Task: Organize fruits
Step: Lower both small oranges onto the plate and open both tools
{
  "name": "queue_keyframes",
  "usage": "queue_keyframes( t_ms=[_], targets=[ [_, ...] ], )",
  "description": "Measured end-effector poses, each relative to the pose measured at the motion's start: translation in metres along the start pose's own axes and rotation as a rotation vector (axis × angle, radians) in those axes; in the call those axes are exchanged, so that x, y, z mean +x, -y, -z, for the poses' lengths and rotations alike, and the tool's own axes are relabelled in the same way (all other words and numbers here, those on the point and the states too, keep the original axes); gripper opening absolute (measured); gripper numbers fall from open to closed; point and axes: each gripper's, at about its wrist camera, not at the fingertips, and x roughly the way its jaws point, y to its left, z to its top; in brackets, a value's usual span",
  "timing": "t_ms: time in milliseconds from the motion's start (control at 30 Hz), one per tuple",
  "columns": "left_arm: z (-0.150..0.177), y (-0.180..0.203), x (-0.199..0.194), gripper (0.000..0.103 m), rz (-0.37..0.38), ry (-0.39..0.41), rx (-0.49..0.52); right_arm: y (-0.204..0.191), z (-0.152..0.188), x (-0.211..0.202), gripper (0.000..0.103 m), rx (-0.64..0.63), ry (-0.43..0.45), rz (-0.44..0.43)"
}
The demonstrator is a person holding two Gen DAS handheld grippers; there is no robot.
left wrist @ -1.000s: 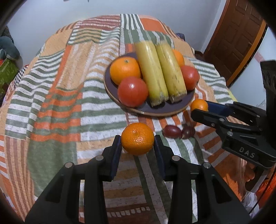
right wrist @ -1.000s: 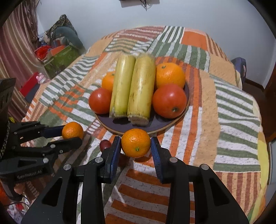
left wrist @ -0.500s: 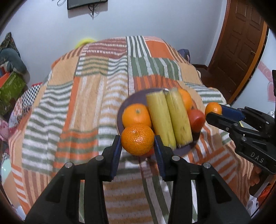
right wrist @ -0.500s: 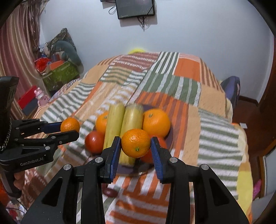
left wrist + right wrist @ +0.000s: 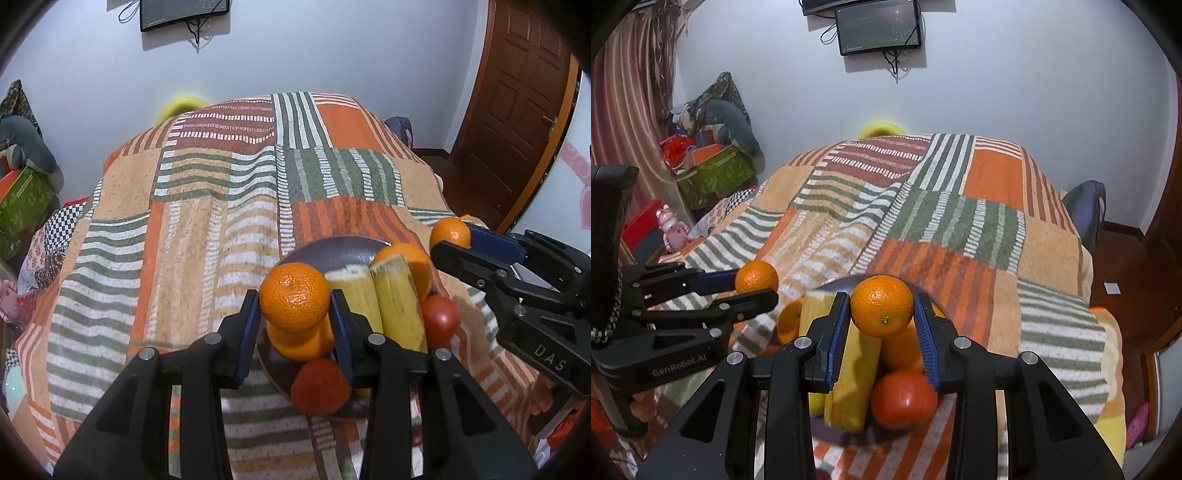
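Observation:
My left gripper (image 5: 294, 315) is shut on a mandarin (image 5: 294, 296) and holds it in the air above the near left part of a dark plate (image 5: 334, 251). My right gripper (image 5: 882, 317) is shut on another mandarin (image 5: 881, 306), above the same plate (image 5: 834, 284). The plate holds two yellow banana pieces (image 5: 395, 299), oranges (image 5: 410, 258) and tomatoes (image 5: 439, 319). Each gripper shows in the other's view, the right one (image 5: 452, 240) and the left one (image 5: 757, 282), each with its mandarin.
The plate sits on a table under a striped patchwork cloth (image 5: 221, 206). A wall-mounted screen (image 5: 879, 27), a brown door (image 5: 517, 110), a green box with soft toys (image 5: 713, 173) and a yellow object (image 5: 181, 105) behind the table surround it.
Both grippers have lifted their mandarins off the cloth and moved up and forward over the plate. The plate and its fruit now lie under the fingers.

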Motion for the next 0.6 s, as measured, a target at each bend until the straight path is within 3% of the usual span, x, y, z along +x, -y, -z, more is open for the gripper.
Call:
queue_keyframes(
  t_ms=[600],
  targets=[
    [-0.022, -0.010, 0.052, 0.037, 0.045, -0.050, -0.089, 0.009, -0.011, 0.051, 0.033, 0.039, -0.099, -0.015]
  ],
)
